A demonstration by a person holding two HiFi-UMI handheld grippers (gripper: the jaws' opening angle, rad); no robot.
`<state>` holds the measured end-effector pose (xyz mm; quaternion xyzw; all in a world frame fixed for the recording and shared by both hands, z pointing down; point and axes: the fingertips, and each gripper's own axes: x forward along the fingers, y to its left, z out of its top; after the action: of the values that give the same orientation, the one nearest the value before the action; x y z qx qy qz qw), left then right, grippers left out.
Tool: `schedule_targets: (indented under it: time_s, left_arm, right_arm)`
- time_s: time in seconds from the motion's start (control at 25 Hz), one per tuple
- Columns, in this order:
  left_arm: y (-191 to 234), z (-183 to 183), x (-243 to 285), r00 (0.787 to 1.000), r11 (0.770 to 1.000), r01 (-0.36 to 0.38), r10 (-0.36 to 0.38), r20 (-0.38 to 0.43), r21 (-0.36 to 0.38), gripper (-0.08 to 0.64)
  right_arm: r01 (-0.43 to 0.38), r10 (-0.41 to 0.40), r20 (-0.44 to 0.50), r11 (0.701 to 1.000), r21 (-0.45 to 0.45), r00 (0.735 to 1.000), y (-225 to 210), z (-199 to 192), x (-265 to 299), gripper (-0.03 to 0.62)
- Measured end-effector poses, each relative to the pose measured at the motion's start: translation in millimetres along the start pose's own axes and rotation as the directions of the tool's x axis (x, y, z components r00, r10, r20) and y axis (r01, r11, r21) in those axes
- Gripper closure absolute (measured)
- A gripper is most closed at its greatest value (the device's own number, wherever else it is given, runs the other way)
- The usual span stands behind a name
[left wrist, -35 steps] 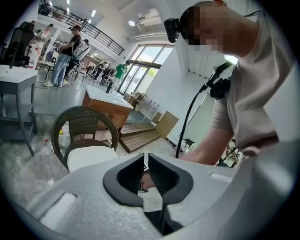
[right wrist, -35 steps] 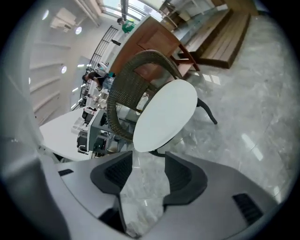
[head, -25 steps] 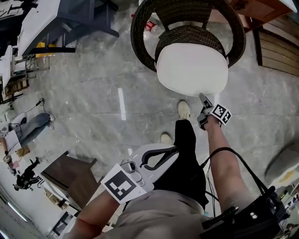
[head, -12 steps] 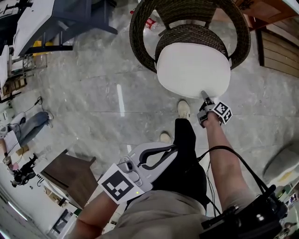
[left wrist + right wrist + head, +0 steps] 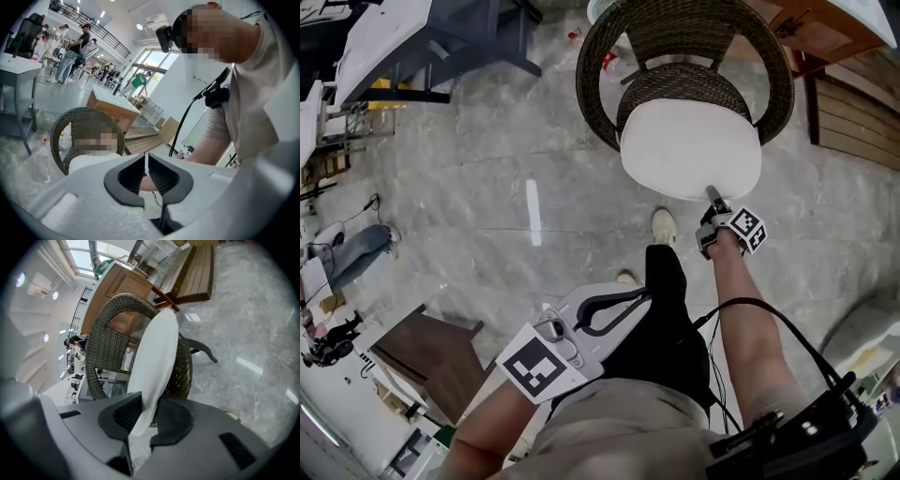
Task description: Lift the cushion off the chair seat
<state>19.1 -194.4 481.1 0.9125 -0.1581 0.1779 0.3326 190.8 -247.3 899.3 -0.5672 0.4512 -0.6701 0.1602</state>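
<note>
A round white cushion lies on the seat of a dark wicker chair in the head view. My right gripper is at the cushion's near edge. In the right gripper view the cushion runs edge-on away from me, and its rim is pinched between the right gripper's closing jaws, with the wicker chair behind. My left gripper hangs low by the person's thigh, far from the chair. In its own view the left gripper is shut on nothing.
The person's shoes stand on the grey marble floor just before the chair. Wooden steps lie to the right of the chair. A grey table is at the upper left and a dark brown cabinet at the lower left.
My right gripper has moved up to the cushion's near edge and its jaws have closed onto the rim. The left gripper has drifted slightly.
</note>
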Motion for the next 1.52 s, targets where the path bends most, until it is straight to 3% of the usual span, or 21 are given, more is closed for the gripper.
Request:
schedule_targets:
  time_s: [0.4,0.76,1.0,1.52]
  left_arm:
    - [-42.4,9.3,-59.3,0.996,1.000,0.004,-0.006,0.091,0.021,0.549]
    - [-95.5,26.0,-118.0,0.977,0.998,0.031,-0.042,0.208,0.056,0.552]
    - [-129.2,20.2,-164.0,0.966,0.993,0.046,-0.072,0.250,0.110,0.552]
    - [-159.2,-8.7,-247.1,0.948,0.992,-0.058,0.020,0.318,0.111,0.552]
  right_arm:
    - [-0.078,0.080,0.038,0.996,-0.047,0.996,74.6,-2.5,-38.0,0.537]
    - [-0.146,0.149,0.018,0.982,-0.119,0.989,137.6,-17.3,-101.5,0.548]
    - [-0.206,0.207,-0.016,0.960,-0.190,0.978,190.8,-53.6,-179.8,0.548]
    - [-0.337,0.334,-0.058,0.905,-0.258,0.941,273.8,-142.7,-343.9,0.548]
